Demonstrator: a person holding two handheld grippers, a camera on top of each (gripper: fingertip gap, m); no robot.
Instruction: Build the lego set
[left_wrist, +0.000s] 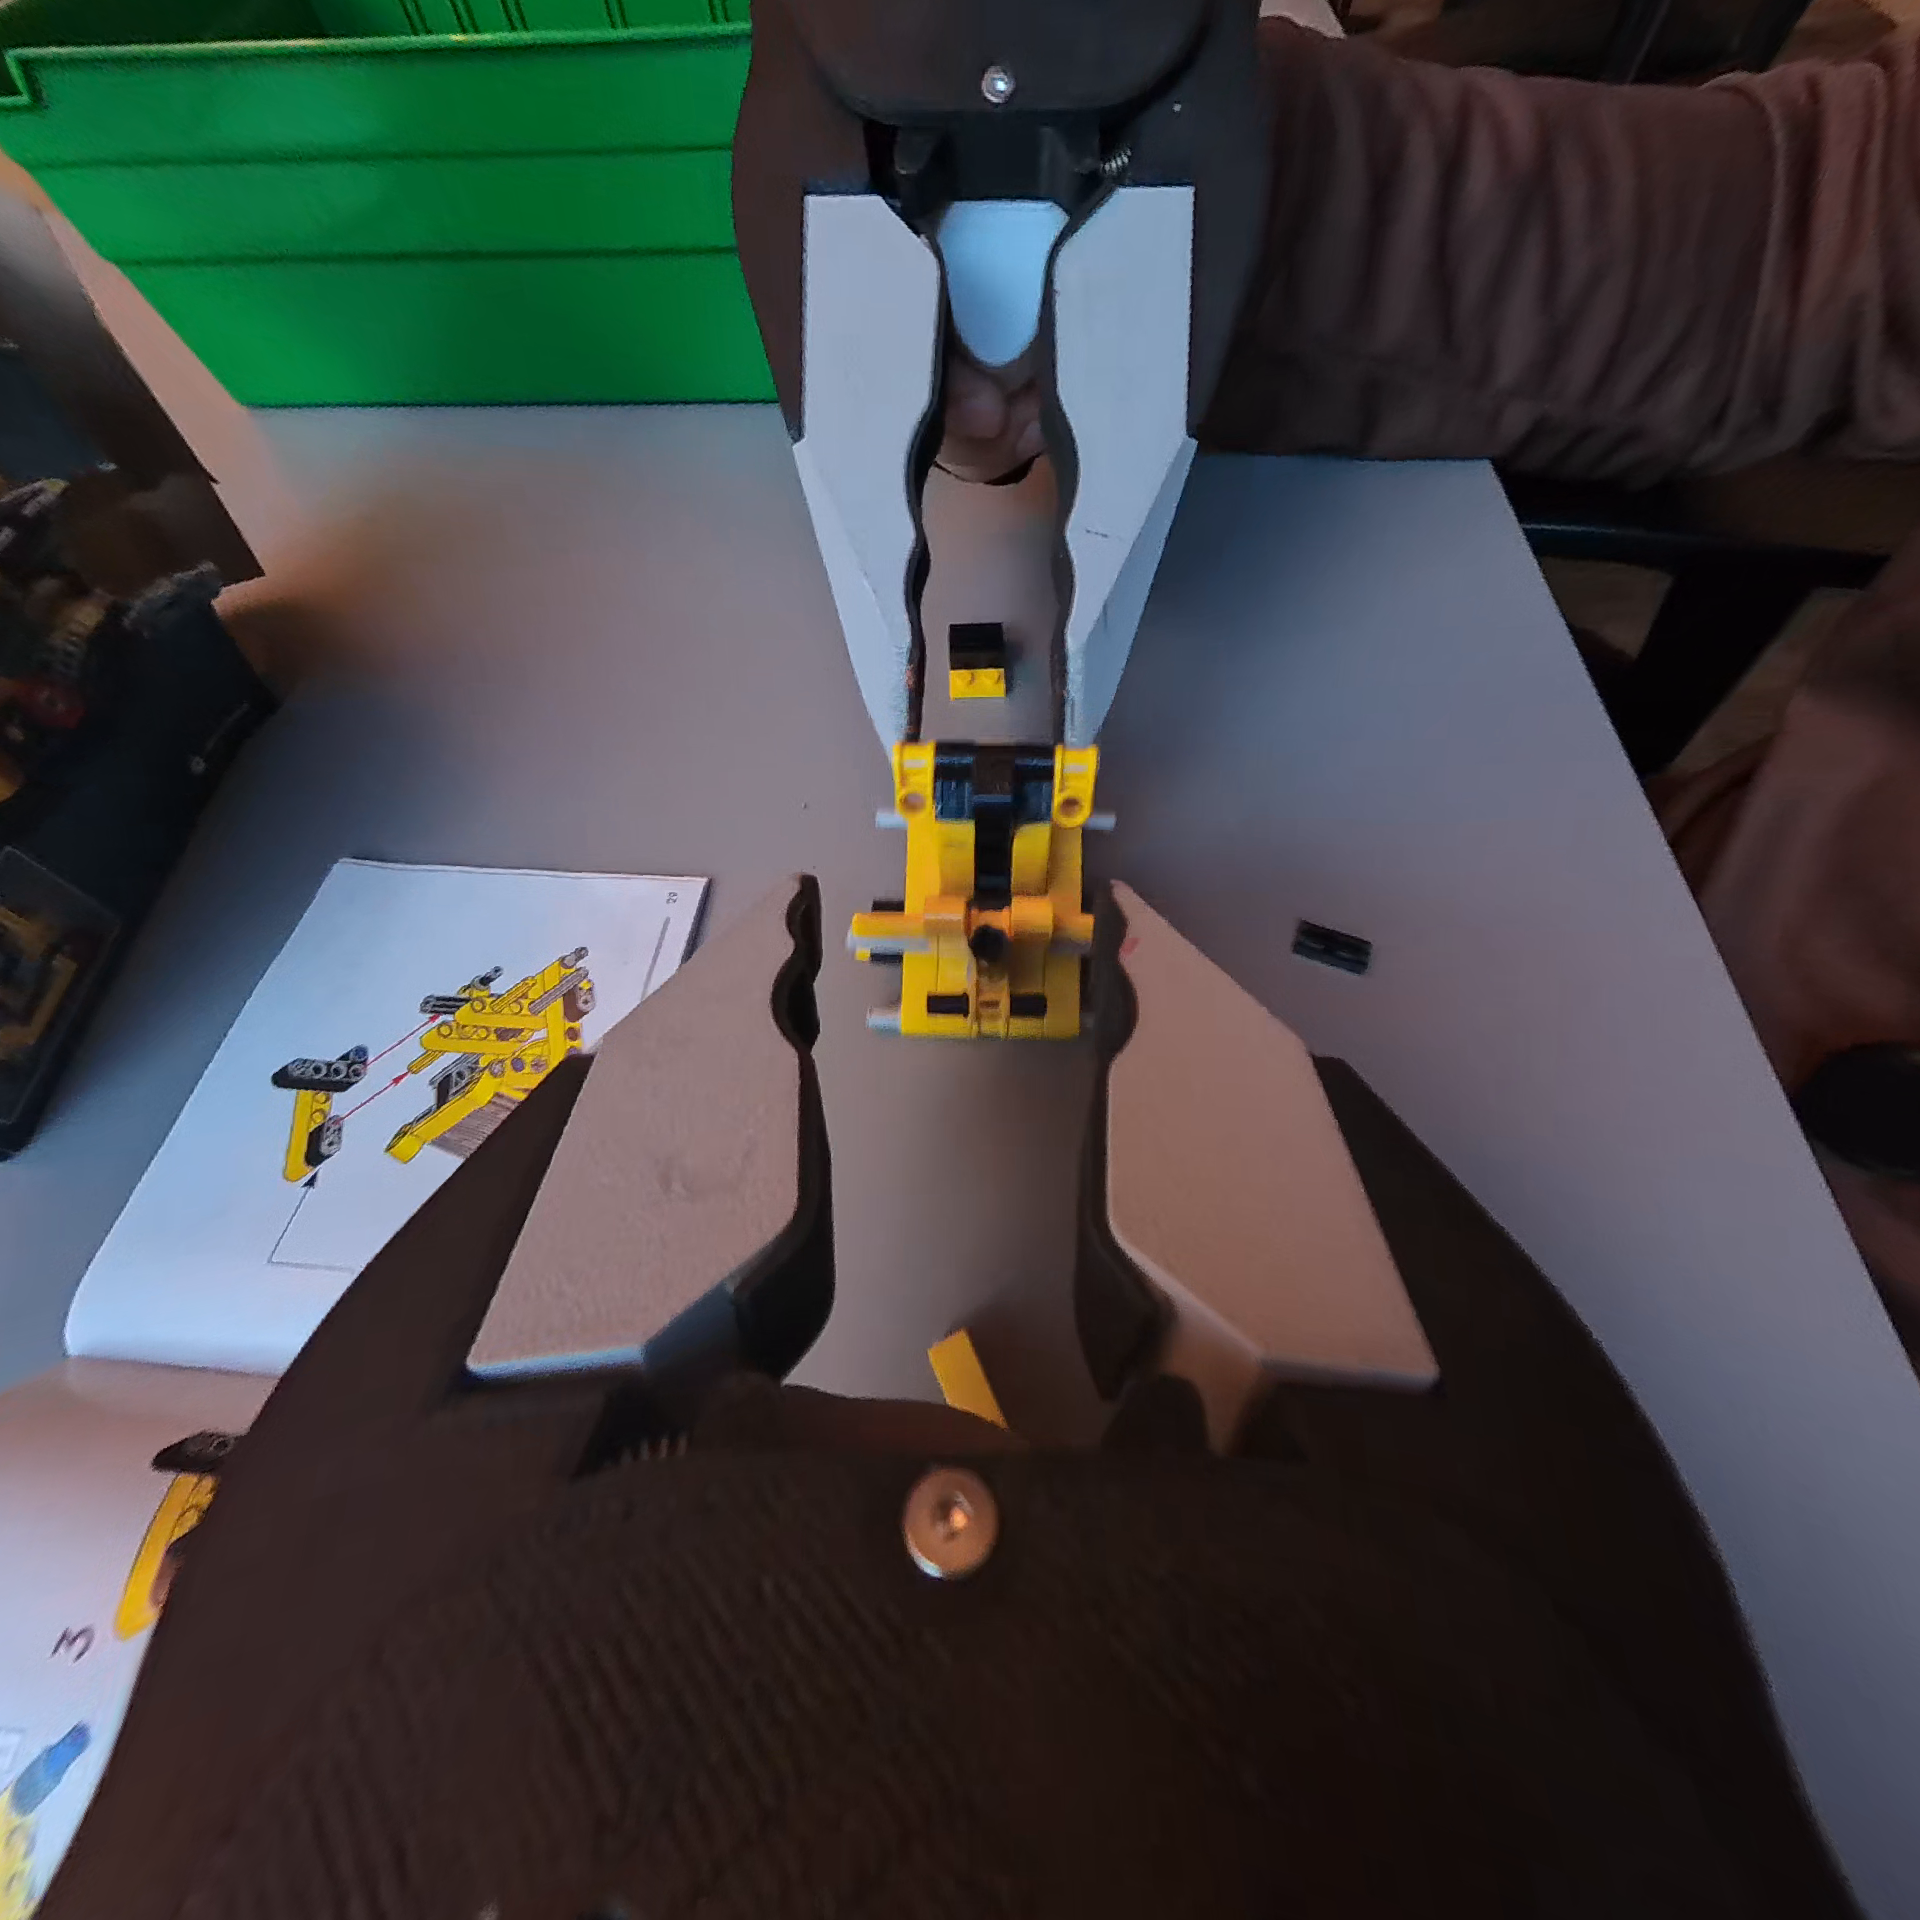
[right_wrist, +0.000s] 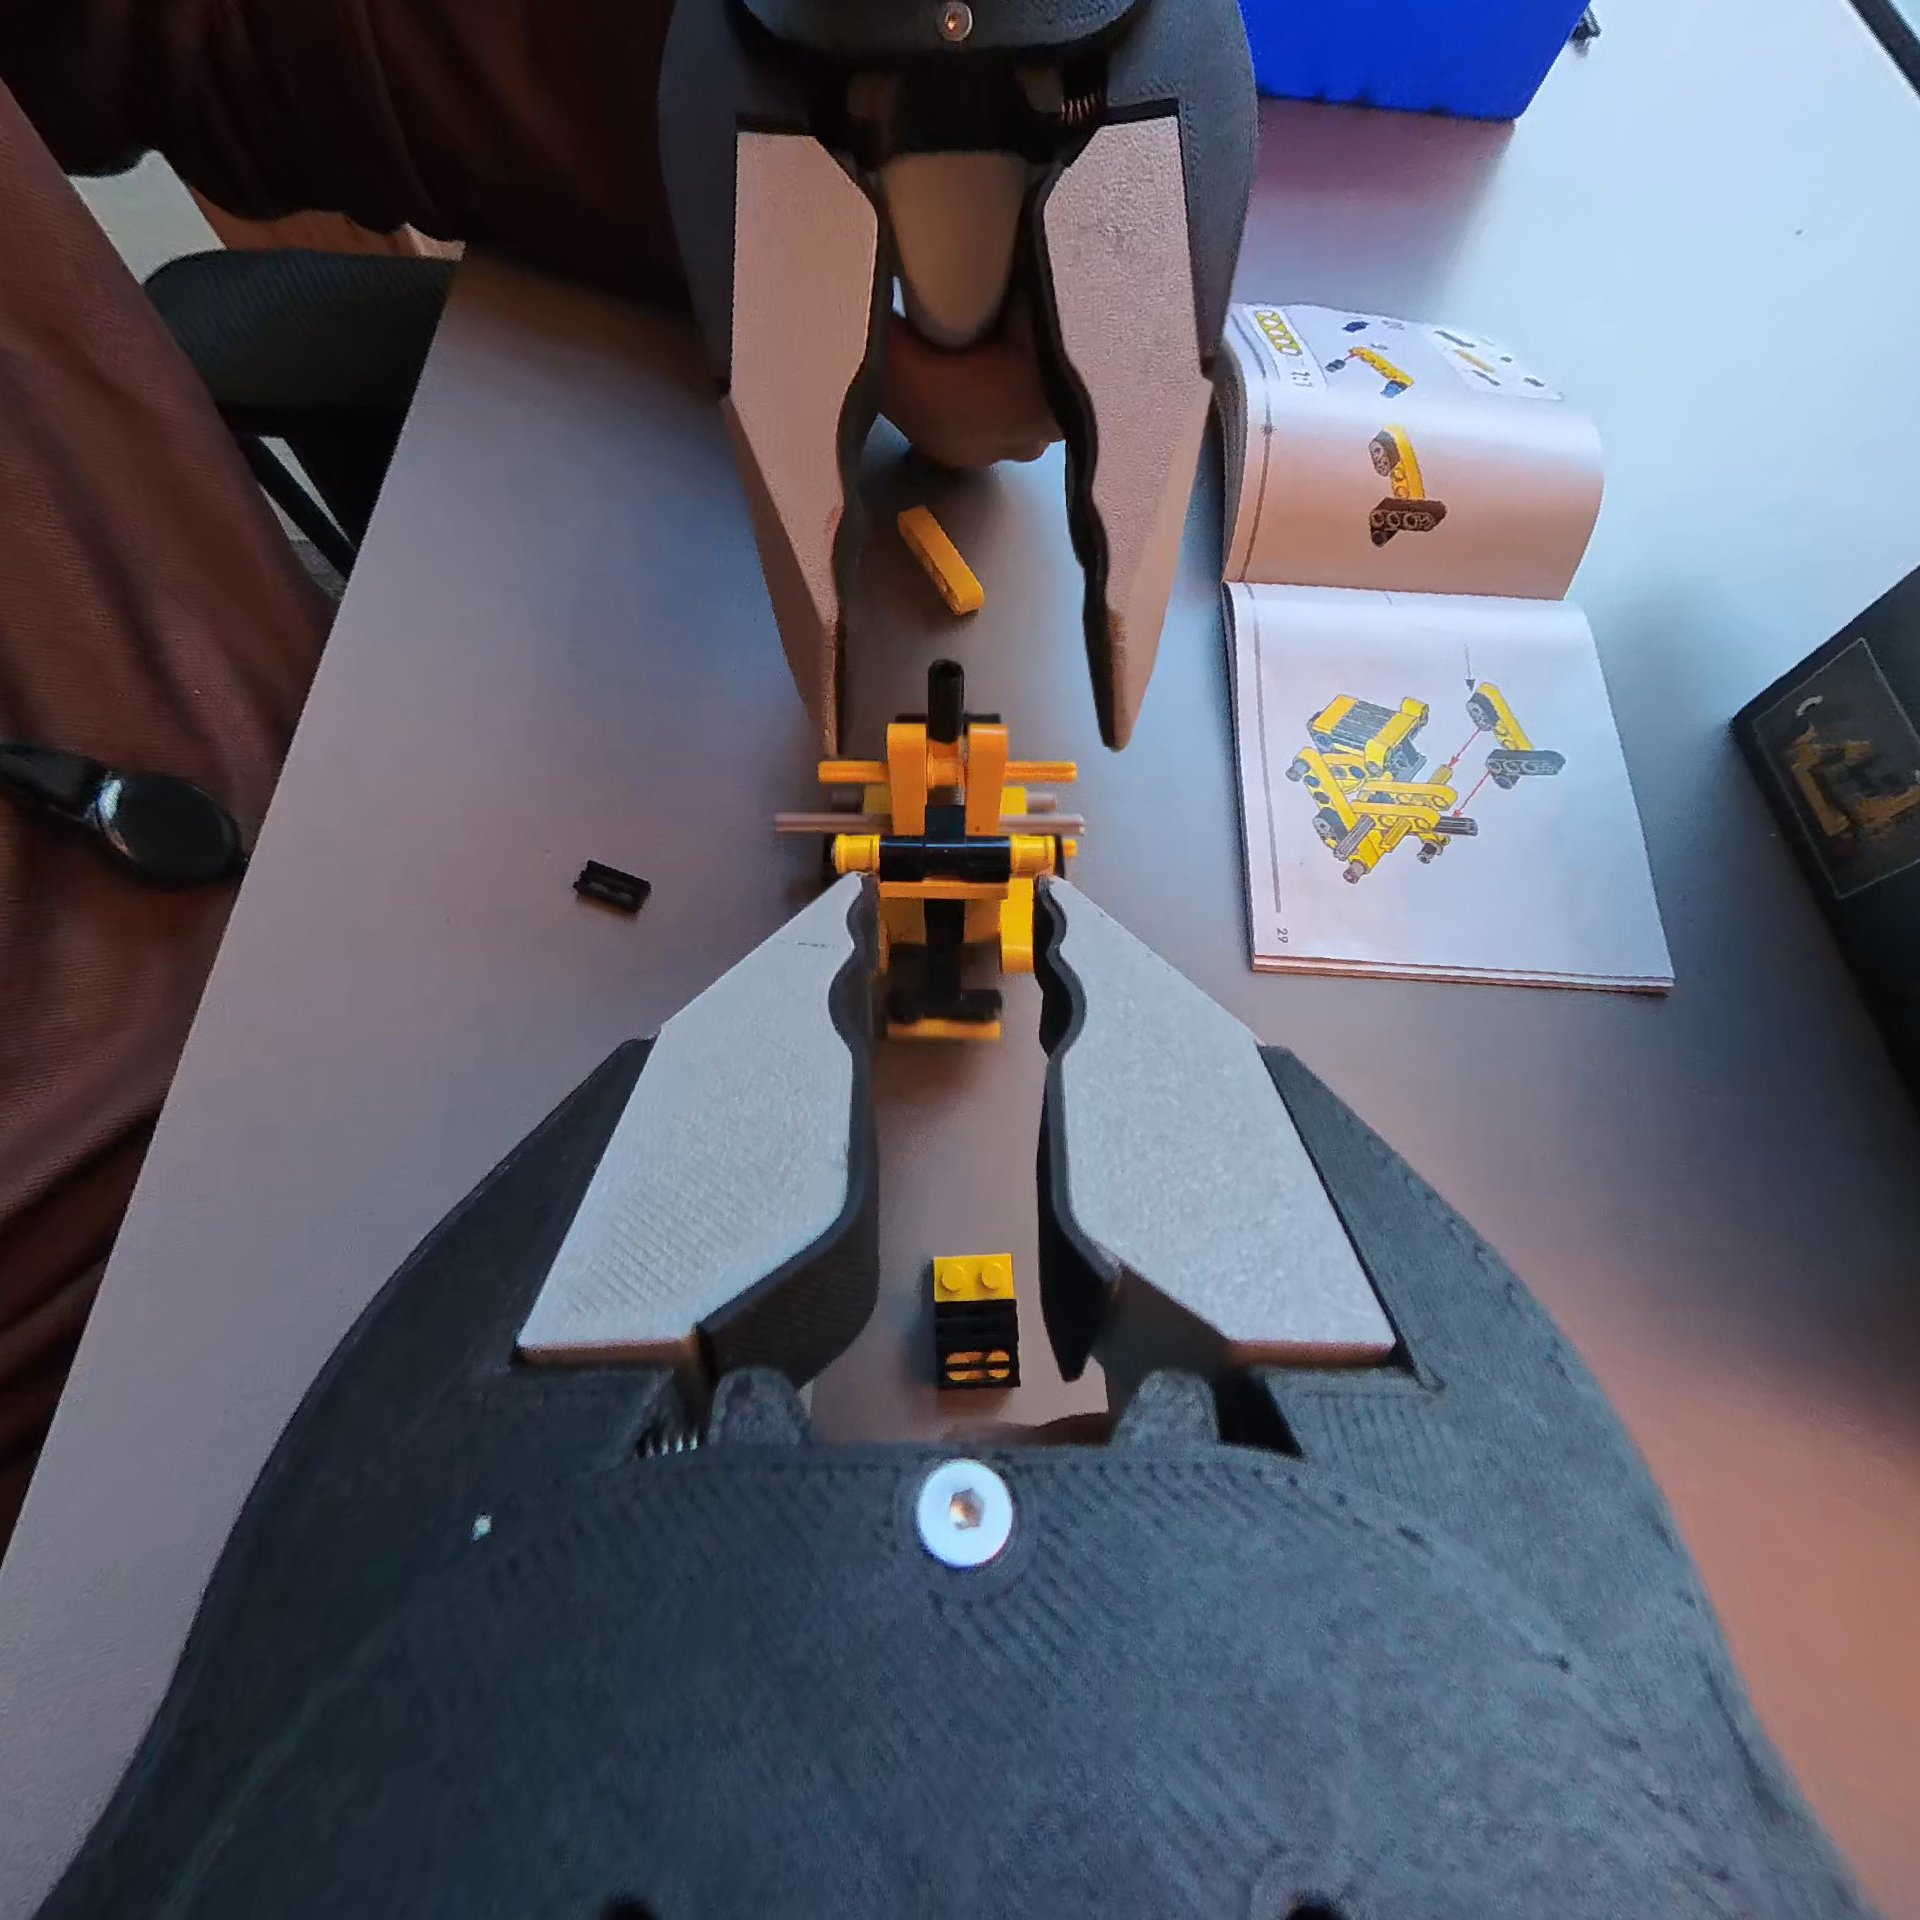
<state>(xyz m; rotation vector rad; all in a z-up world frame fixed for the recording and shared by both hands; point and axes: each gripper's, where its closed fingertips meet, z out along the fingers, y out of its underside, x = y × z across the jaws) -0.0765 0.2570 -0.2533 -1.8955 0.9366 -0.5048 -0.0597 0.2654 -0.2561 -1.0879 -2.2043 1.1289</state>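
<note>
A yellow and black lego model (left_wrist: 977, 914) stands on the grey table (left_wrist: 1299, 727) between both grippers. My right gripper (right_wrist: 951, 891) is shut on one end of the lego model (right_wrist: 951, 862), with its fingertips pressed on the yellow sides. It shows at the top of the left wrist view (left_wrist: 992, 740). My left gripper (left_wrist: 961, 894) is open, its fingers straddling the other end of the model without a clear grip. It shows at the top of the right wrist view (right_wrist: 971, 743).
A small yellow and black brick stack (right_wrist: 974, 1320) lies between my right fingers. A yellow beam (right_wrist: 940, 559) and a small black piece (right_wrist: 611, 885) lie loose. An open instruction booklet (right_wrist: 1434, 790), a green bin (left_wrist: 416, 208), a blue bin (right_wrist: 1403, 52) and a black box (right_wrist: 1849, 779) are around. The tips of both grippers are at nearly the same place.
</note>
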